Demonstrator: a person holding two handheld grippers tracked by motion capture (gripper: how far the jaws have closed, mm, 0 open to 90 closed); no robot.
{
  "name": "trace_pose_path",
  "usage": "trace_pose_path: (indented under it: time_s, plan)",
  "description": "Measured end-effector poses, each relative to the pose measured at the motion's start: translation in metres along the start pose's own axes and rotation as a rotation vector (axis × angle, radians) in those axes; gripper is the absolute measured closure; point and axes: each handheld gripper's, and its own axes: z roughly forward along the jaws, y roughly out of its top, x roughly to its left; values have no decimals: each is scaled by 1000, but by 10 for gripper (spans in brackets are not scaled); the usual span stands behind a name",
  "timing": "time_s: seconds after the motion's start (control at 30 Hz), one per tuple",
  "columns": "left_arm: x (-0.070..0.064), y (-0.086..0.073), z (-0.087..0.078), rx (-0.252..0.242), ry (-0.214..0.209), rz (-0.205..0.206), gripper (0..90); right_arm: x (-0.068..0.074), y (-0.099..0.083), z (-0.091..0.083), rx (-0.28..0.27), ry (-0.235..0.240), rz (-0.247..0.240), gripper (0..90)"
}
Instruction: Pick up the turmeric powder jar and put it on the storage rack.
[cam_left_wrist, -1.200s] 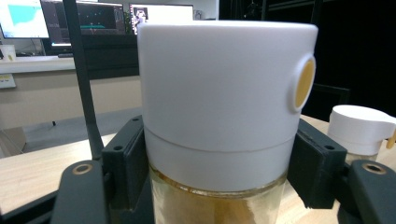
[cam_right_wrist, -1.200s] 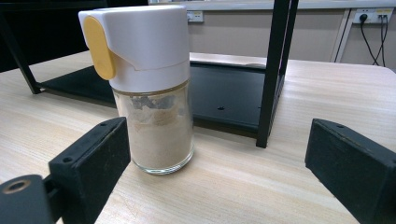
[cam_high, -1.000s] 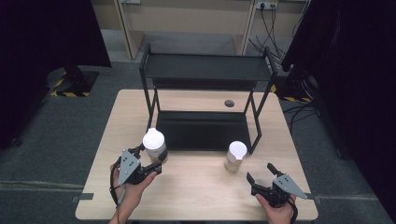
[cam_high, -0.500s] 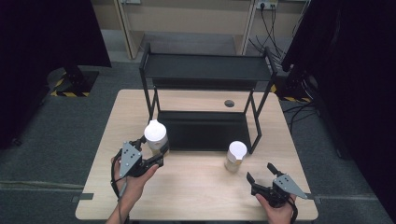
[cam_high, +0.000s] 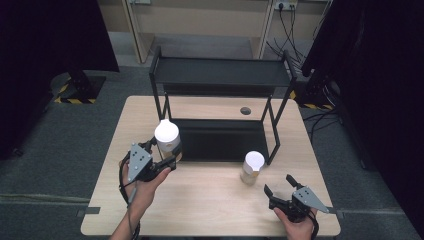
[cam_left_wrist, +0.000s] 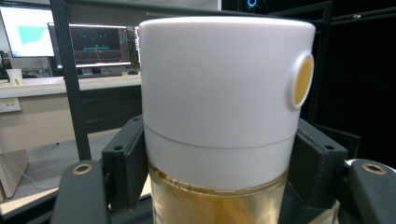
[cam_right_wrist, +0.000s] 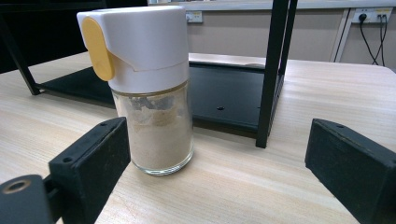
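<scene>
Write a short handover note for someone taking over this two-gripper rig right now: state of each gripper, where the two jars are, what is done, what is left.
Left gripper: shut on the first spice jar, held at the front left corner of the black rack.
Right gripper: open, resting near the table's front edge, holding nothing.
Second spice jar: upright on the table, just in front of the rack's right front leg, ahead of the right gripper.
Done: first jar gripped.
Left: probably set it on the rack, then pick up the second jar.

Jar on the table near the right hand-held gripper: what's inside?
The jar holds pale beige powder behind clear glass, filling most of the body. The white cap with its yellow tab hides the neck and whatever lies under it.
</scene>
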Motion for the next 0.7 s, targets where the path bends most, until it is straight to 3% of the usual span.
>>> trace_pose_path:
  time_s: [0.7]
  plan:
    - [2, 16, 7, -30, 17, -5, 306, 0, 0, 0, 0, 0, 2, 71]
